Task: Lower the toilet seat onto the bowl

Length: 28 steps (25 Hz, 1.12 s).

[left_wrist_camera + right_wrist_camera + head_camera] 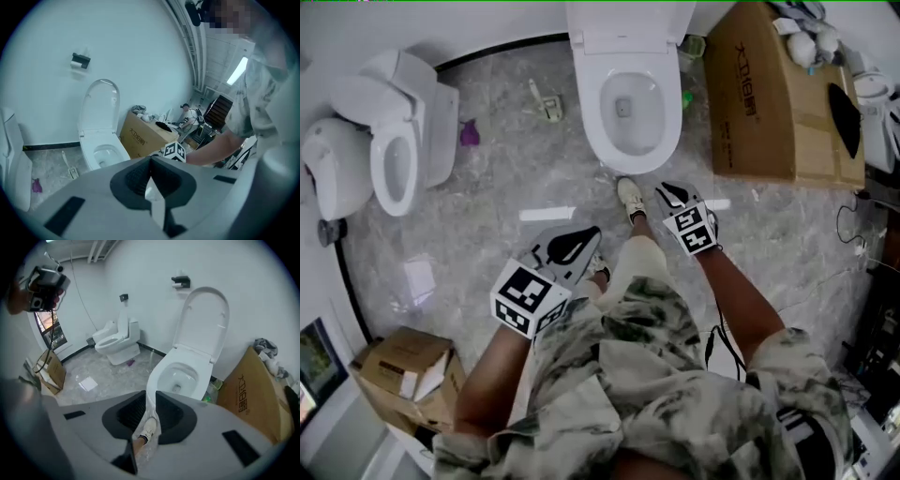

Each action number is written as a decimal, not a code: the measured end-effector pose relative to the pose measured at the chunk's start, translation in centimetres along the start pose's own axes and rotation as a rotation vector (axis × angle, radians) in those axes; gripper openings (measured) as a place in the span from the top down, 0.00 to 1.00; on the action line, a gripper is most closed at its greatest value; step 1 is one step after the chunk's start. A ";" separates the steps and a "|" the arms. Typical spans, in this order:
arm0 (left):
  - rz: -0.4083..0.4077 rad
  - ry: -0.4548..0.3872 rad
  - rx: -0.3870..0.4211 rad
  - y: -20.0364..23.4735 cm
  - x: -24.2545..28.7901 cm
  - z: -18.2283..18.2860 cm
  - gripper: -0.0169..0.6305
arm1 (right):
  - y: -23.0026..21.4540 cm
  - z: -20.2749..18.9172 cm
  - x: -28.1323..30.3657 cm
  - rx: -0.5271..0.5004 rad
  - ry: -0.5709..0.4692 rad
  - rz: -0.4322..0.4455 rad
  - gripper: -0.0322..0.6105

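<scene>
Facing bowl (602, 131): toilet seat (205, 317) upright at bowl's rear; likely rigid, hinged, slick plastic, so take top edge. Left gripper (149, 163) closed, empty; right gripper (149, 397) slightly parted, empty.

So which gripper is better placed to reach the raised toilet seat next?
Right, probably. The right gripper sits nearer the toilet bowl, and its view faces the raised seat squarely, jaws slightly apart and empty. The left gripper hangs farther back, off to the side.
</scene>
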State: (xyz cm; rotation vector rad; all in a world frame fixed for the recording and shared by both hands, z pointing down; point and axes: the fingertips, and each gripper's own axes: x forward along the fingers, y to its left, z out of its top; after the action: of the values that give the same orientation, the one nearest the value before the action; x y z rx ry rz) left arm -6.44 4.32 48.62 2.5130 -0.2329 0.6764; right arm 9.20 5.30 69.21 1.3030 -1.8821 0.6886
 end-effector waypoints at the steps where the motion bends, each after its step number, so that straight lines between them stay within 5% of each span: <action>1: -0.007 -0.012 0.014 -0.9 -1.0 0.1 0.94 | 1.0 0.9 -2.3 0.008 -0.037 -0.012 0.82; 8: -0.035 -0.036 0.047 -6.3 -6.7 -1.5 0.94 | 7.4 4.5 -17.0 0.021 -0.187 -0.051 0.84; 17: 0.088 -0.112 0.042 -12.3 -11.8 -2.2 0.94 | 10.6 7.8 -29.6 -0.037 -0.363 -0.046 0.88; 28: 0.165 -0.172 0.051 -25.5 -8.1 -3.4 0.94 | 12.5 1.0 -40.2 -0.068 -0.465 0.068 0.91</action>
State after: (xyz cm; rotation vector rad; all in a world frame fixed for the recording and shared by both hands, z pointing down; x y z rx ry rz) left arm -7.45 27.94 35.74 2.6240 -0.4954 0.5344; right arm 5.89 30.83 35.83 1.4497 -2.3041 0.3682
